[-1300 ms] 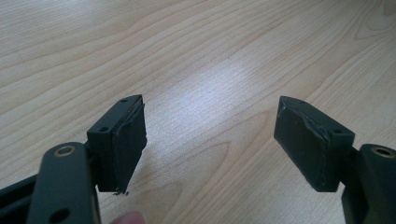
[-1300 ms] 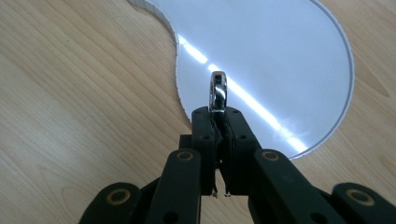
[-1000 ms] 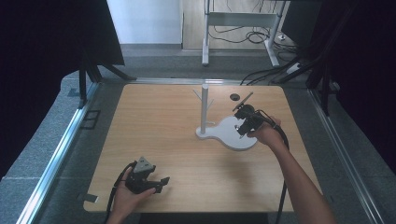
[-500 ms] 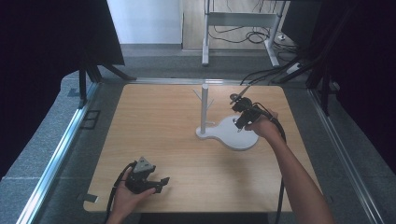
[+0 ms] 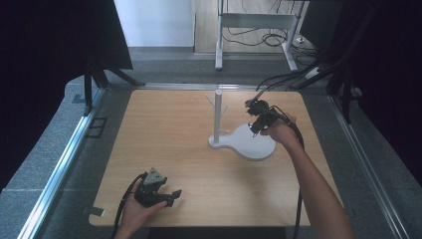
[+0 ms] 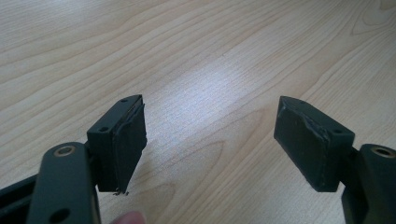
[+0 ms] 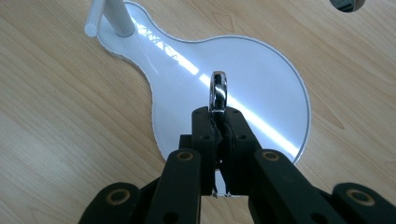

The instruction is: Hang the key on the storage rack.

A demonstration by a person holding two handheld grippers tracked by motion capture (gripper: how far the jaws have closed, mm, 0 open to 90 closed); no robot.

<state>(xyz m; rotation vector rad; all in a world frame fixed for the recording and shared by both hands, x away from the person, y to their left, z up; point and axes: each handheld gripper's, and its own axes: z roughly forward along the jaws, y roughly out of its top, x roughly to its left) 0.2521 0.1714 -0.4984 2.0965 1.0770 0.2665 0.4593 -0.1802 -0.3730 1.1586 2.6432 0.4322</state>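
Observation:
A white stand has a pear-shaped base (image 5: 251, 144) (image 7: 261, 79) and an upright post (image 5: 217, 117) (image 7: 116, 16) with short pegs. My right gripper (image 5: 253, 107) (image 7: 218, 116) hovers over the wide end of the base, right of the post. It is shut on a shiny silver ring (image 7: 218, 91), which stands upright out of the fingertips. My left gripper (image 5: 169, 195) (image 6: 210, 140) rests low over the wooden table (image 5: 164, 134) near its front left edge. Its jaws are wide apart with only bare wood between them.
A small dark round thing (image 7: 348, 3) lies on the table beyond the base. Metal rails run along the table's left (image 5: 64, 164) and right sides. A desk frame with cables (image 5: 259, 25) stands on the floor behind the table.
My right gripper has shifted slightly toward the far side over the base, still holding the ring. The left gripper has stayed where it was.

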